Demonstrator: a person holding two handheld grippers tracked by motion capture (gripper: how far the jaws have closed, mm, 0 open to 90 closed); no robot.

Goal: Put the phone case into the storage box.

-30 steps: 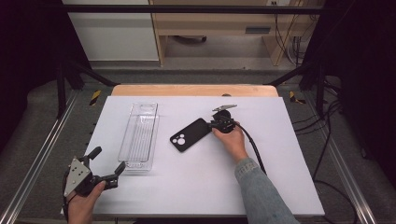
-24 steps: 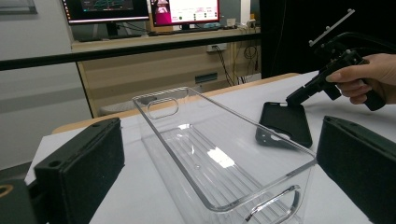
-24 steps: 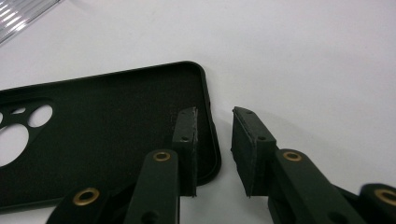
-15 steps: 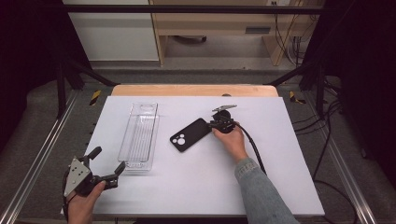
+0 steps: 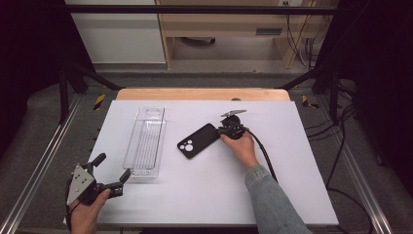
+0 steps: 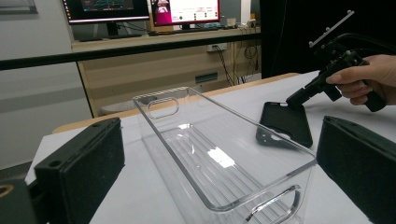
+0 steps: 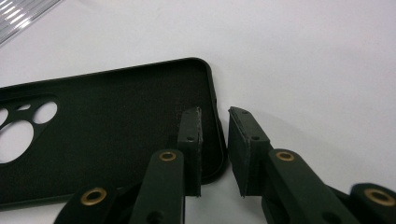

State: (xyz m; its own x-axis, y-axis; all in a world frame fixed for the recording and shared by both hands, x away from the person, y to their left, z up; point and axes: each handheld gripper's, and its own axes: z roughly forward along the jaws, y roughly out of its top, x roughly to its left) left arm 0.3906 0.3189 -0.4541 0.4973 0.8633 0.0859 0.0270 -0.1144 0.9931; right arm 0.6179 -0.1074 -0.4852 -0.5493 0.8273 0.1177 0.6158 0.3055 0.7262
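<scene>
A black phone case (image 5: 197, 141) lies flat on the white table, inner side up, camera cut-outs toward the person. My right gripper (image 5: 220, 130) meets its far short end. In the right gripper view the right gripper (image 7: 215, 116) has one jaw inside the case (image 7: 102, 135) and one outside, straddling the rim with a narrow gap still showing. My left gripper (image 5: 113, 166) stands wide open at the near left, just before the near end of a clear plastic tray (image 5: 146, 111). The left gripper view looks along that tray (image 6: 159, 126) toward the case (image 6: 286, 122) and the right gripper (image 6: 292, 100).
The white table top (image 5: 292, 195) has free room at the right and the near middle. A wooden strip (image 5: 202, 94) runs along its far edge. Metal rails (image 5: 44, 161) flank the table, and cables (image 5: 341, 146) lie at the right.
</scene>
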